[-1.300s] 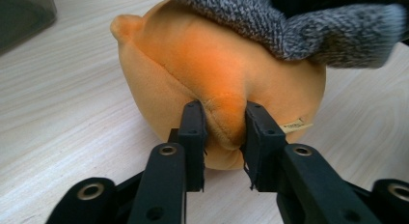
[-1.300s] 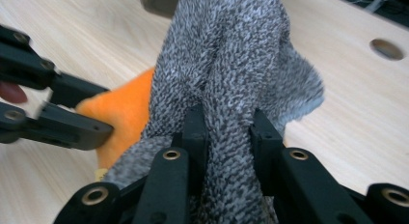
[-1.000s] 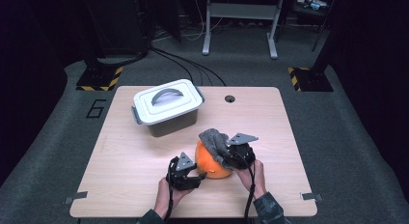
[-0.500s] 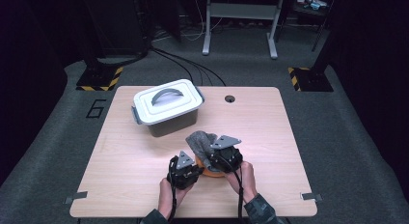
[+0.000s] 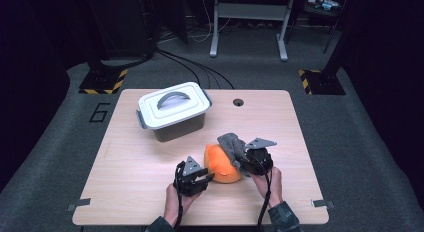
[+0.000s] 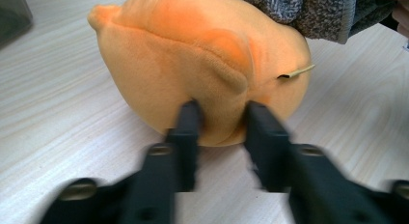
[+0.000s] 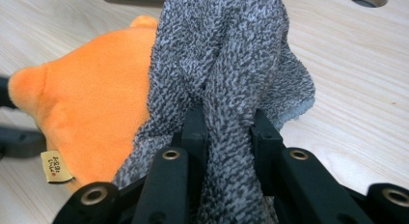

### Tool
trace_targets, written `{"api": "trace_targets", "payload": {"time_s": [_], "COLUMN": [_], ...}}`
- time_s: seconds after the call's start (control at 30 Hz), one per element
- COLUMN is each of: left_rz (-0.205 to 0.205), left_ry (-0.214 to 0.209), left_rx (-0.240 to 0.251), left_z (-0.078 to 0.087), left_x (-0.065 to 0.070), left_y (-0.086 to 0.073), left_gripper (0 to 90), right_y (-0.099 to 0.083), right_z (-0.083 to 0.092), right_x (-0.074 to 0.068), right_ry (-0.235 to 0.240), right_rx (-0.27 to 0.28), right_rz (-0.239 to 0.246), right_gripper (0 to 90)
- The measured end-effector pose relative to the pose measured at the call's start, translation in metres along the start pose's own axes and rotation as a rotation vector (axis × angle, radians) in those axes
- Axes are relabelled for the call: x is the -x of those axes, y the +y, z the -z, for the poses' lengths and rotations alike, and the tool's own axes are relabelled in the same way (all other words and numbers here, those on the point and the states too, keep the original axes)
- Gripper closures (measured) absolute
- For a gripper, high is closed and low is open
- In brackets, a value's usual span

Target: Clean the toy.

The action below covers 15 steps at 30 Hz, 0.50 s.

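Observation:
An orange plush toy (image 5: 221, 167) lies on the wooden table (image 5: 130, 162) near its front edge. My left gripper (image 5: 206, 177) is at the toy's left side. Its jaws have just been opening and now stand open, with a bulge of the orange plush toy (image 6: 193, 55) between the tips of my left gripper (image 6: 223, 119). A grey knitted cloth (image 5: 232, 144) is draped over the toy's right top. My right gripper (image 5: 244, 163) is shut on a bunched fold of the grey cloth (image 7: 226, 50), which is pinched in my right gripper (image 7: 226, 125) over the plush toy (image 7: 91, 113).
A closed white-lidded box (image 5: 172, 112) with a grey handle stands at the back left of the table. A round cable hole (image 5: 238, 102) is in the tabletop behind the toy. A small label (image 7: 56, 167) hangs from the plush.
My right gripper carried the grey cloth left across the toy, then back to the right. The left hand stayed beside the toy.

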<state>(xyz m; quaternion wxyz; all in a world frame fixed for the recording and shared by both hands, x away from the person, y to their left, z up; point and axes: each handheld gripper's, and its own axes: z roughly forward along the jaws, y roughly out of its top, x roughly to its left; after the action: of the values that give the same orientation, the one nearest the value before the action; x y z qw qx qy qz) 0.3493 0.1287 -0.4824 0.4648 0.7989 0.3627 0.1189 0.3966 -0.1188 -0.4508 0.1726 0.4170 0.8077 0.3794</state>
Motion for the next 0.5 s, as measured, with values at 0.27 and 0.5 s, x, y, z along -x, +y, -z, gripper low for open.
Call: {"api": "trace_targets", "payload": {"time_s": [0.27, 0.5], "left_rz": [-0.062, -0.081], "left_ry": [0.036, 0.002], "left_rx": [-0.003, 0.001], "left_z": [-0.008, -0.006], "left_x": [-0.003, 0.004], "left_y": [0.001, 0.002], "left_gripper": [72.3, 80.0], "right_y": [0.010, 0.049], "right_z": [-0.005, 0.015], "right_x": [0.002, -0.034], "right_ry": [-0.004, 0.059], "right_rx": [-0.026, 0.011], "right_rz": [0.012, 0.092], "right_gripper": [73.2, 72.9]}}
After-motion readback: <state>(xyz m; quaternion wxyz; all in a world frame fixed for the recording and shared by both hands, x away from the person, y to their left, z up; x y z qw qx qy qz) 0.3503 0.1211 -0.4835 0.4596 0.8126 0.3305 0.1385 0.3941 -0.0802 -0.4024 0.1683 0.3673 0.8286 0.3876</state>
